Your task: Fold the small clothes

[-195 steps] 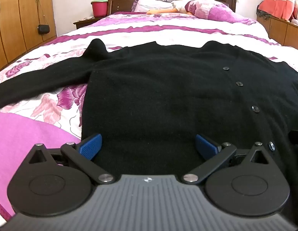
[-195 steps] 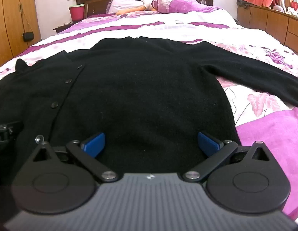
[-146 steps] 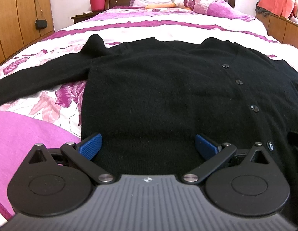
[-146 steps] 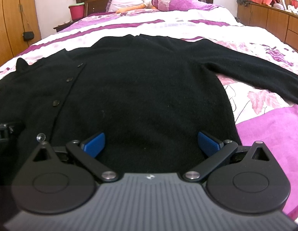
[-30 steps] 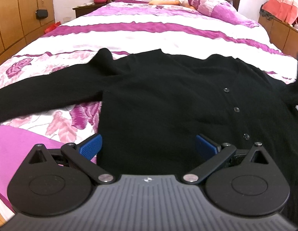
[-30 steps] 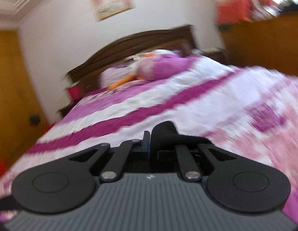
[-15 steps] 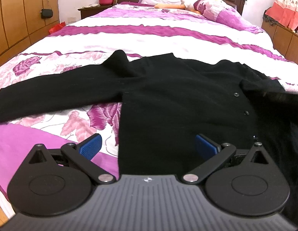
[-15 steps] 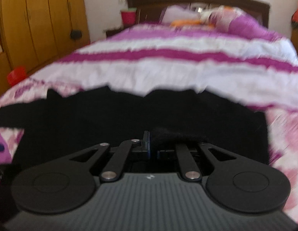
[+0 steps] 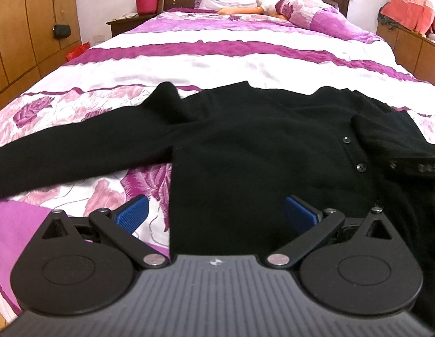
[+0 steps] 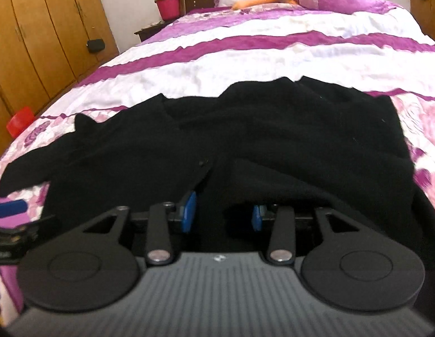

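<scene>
Sleeve (image 10: 287, 179) now folded across cardigan (image 9: 245, 146)

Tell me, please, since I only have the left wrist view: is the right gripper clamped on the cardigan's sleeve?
Observer: No. The right gripper has its jaws opening; the sleeve end lies between the pads, unpressed.
Operator: Where does that sleeve lie?
Observer: Draped across the cardigan front, ending near the button line.
Operator: Is anything hanging off the cardigan's right side?
Observer: No. Its right edge runs clean against the bedspread, with no sleeve stretched out there.
</scene>
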The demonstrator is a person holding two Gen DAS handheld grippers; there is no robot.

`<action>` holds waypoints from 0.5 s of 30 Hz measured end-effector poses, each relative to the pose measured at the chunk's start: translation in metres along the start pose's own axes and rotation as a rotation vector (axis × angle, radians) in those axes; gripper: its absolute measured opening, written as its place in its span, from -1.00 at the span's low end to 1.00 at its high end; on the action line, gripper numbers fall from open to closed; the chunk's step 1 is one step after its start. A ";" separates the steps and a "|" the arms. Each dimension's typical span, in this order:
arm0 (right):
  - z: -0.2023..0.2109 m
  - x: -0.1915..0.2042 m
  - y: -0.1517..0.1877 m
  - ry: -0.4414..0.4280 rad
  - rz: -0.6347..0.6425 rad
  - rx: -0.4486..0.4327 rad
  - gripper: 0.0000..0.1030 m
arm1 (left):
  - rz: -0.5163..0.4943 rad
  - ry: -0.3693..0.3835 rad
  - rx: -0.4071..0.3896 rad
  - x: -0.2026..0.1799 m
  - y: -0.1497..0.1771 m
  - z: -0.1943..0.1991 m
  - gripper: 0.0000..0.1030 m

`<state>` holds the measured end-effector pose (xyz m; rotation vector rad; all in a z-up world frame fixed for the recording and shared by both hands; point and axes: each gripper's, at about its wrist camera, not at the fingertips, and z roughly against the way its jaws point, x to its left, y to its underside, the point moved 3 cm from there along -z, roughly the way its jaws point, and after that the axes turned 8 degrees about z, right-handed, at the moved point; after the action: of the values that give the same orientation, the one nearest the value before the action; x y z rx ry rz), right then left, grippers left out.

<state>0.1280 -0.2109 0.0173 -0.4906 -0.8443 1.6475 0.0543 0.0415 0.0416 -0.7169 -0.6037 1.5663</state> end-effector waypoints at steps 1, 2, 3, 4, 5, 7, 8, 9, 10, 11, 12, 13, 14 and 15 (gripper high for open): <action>0.005 0.000 0.002 -0.019 -0.012 0.003 0.06 | -0.002 0.004 0.000 -0.002 -0.001 0.000 1.00; 0.011 0.000 0.004 -0.043 -0.027 0.006 0.13 | -0.005 0.007 0.000 -0.004 -0.001 0.000 1.00; 0.017 0.000 0.006 -0.070 -0.046 0.006 0.23 | -0.010 0.010 0.000 -0.007 -0.002 0.000 1.00; 0.023 0.001 0.009 -0.094 -0.058 0.005 0.26 | -0.016 0.013 0.000 -0.011 -0.003 0.000 1.00; 0.029 0.002 0.011 -0.112 -0.066 0.005 0.26 | -0.024 0.015 -0.001 -0.014 -0.003 0.000 1.00; 0.041 0.004 0.016 -0.136 -0.063 -0.002 0.26 | -0.039 0.022 -0.005 -0.022 -0.004 0.002 1.00; 0.048 0.005 0.018 -0.140 -0.057 -0.011 0.26 | -0.047 0.029 -0.009 -0.026 -0.005 0.003 1.00; 0.056 0.004 0.020 -0.138 -0.051 -0.022 0.26 | -0.056 0.034 -0.012 -0.030 -0.005 0.005 1.00; 0.063 0.003 0.021 -0.131 -0.047 -0.034 0.26 | -0.065 0.039 -0.016 -0.034 -0.005 0.006 1.00; 0.070 0.001 0.023 -0.120 -0.044 -0.045 0.26 | -0.075 0.044 -0.021 -0.039 -0.006 0.008 1.00; 0.076 -0.002 0.024 -0.104 -0.043 -0.058 0.26 | -0.087 0.048 -0.025 -0.044 -0.006 0.010 1.00; 0.082 -0.006 0.026 -0.081 -0.040 -0.069 0.26 | -0.101 0.052 -0.030 -0.050 -0.006 0.011 1.00; 0.087 -0.010 0.027 -0.044 -0.034 -0.080 0.26 | -0.112 0.057 -0.035 -0.055 -0.006 0.013 1.00; 0.090 -0.014 0.028 -0.014 -0.029 -0.088 0.26 | -0.125 0.064 -0.039 -0.062 -0.006 0.014 1.00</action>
<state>0.0489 -0.2504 0.0534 -0.5267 -0.9331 1.5936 0.0515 -0.0193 0.0623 -0.7419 -0.6207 1.4146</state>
